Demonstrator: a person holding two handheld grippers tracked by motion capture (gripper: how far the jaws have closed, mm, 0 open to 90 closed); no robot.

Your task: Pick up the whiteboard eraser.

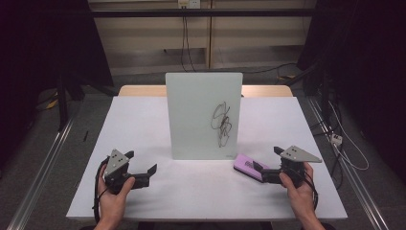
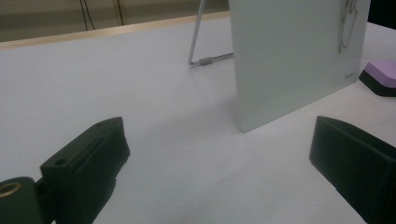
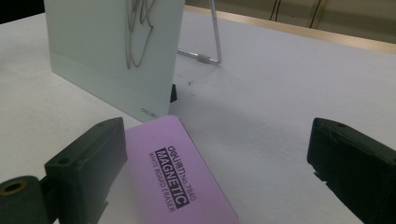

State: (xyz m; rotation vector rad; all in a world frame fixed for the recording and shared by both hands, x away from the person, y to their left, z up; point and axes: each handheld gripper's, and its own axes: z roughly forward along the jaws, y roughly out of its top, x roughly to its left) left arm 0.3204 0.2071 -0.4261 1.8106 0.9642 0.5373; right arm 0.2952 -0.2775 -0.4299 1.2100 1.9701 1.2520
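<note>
The middle of the surface (image 1: 143,120) is blocked by the upright whiteboard (image 1: 201,110). Bare room is left on both sides and along the near edge, except where the purple eraser (image 1: 246,165) lies at the board's right corner.

Purple eraser (image 3: 180,175): "deli No.7840 MAGNETIC WHITE BOARD ERASER"; whiteboard (image 3: 112,51) corner: "deli"

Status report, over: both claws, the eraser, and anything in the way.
Right claw open around purple eraser, not gripping. Left claw open, nothing between. Scribbled whiteboard upright behind the eraser. Path clear.
</note>
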